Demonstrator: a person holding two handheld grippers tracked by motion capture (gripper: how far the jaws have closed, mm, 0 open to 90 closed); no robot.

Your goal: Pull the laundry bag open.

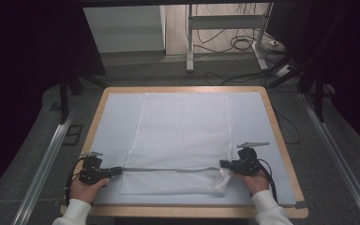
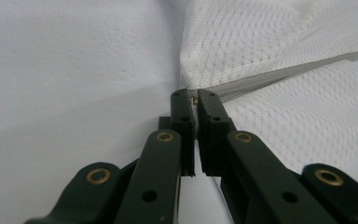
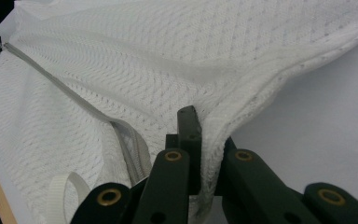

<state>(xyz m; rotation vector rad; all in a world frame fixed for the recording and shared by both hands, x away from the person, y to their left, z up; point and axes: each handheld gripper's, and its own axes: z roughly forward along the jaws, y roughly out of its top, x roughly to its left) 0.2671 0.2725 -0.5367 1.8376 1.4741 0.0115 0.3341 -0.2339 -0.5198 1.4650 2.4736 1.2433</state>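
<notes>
High view: a white mesh laundry bag (image 1: 180, 140) is laid flat on the pale mat of a wooden-rimmed table (image 1: 281, 140). At its left edge, the left gripper (image 1: 117, 171) is clamped on the end of the grey zipper (image 1: 168, 169), its jaws nearly closed on a small metal piece. At the right edge, the right gripper (image 1: 224, 164) is closed on a fold of the bag's mesh.

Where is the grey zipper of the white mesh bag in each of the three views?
High view: the zipper runs level across the near part of the mesh bag, between the two claws.
Left gripper view: it runs from centre, at the claw tips, to the right edge.
Right gripper view: it runs from upper left down to bottom centre.
Shared landmark: the pale blue mat.
</notes>
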